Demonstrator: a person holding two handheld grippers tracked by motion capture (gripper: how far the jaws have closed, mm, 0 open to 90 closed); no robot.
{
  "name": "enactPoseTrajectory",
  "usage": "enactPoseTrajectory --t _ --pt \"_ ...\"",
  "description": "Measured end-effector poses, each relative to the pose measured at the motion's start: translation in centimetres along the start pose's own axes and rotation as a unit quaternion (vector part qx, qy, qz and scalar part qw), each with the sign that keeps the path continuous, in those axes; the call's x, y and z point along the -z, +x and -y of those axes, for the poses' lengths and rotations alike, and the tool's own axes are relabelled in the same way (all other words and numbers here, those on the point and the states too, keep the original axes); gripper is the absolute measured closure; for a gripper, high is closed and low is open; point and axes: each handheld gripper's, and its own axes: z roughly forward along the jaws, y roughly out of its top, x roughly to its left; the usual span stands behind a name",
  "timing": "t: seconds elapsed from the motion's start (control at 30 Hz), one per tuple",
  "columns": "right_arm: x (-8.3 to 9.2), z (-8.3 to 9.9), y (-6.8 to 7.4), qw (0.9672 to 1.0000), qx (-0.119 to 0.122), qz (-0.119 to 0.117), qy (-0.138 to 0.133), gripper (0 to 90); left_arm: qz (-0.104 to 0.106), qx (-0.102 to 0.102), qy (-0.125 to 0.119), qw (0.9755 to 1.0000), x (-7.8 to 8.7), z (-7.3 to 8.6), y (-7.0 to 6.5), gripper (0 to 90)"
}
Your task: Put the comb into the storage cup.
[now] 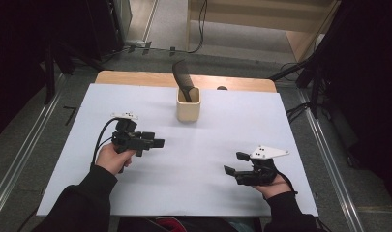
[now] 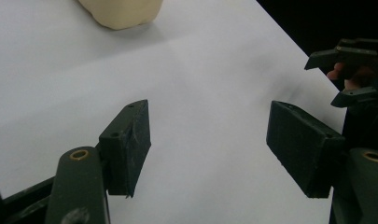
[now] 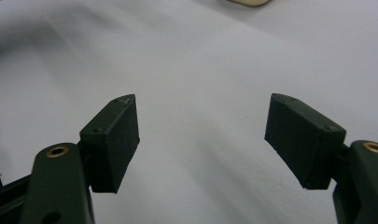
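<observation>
White sheet over the surface (image 1: 135, 193), dark room all round. From the high view: one cream cup (image 1: 188, 105) at the far middle with one black comb (image 1: 182, 79) standing in it, so I'd guess the putting-away is done, or nothing's been pulled out yet. Left hand-held gripper (image 1: 160, 142) sits near left, right hand-held gripper (image 1: 232, 163) near right, both well apart from the cup.

Left gripper view: jaws wide open, holding nothing, cup's base at the top.

Right gripper view: same deal, spread wide and empty over bare sheet.
</observation>
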Motion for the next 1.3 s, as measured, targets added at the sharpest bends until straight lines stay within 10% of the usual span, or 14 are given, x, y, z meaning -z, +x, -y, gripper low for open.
enactPoseTrajectory --t 1.3 --pt "-0.1 0.0 -0.1 1.0 -0.001 0.0 0.005 24.2 -0.01 -0.014 0.037 0.9992 1.8 3.7 -0.9 29.3"
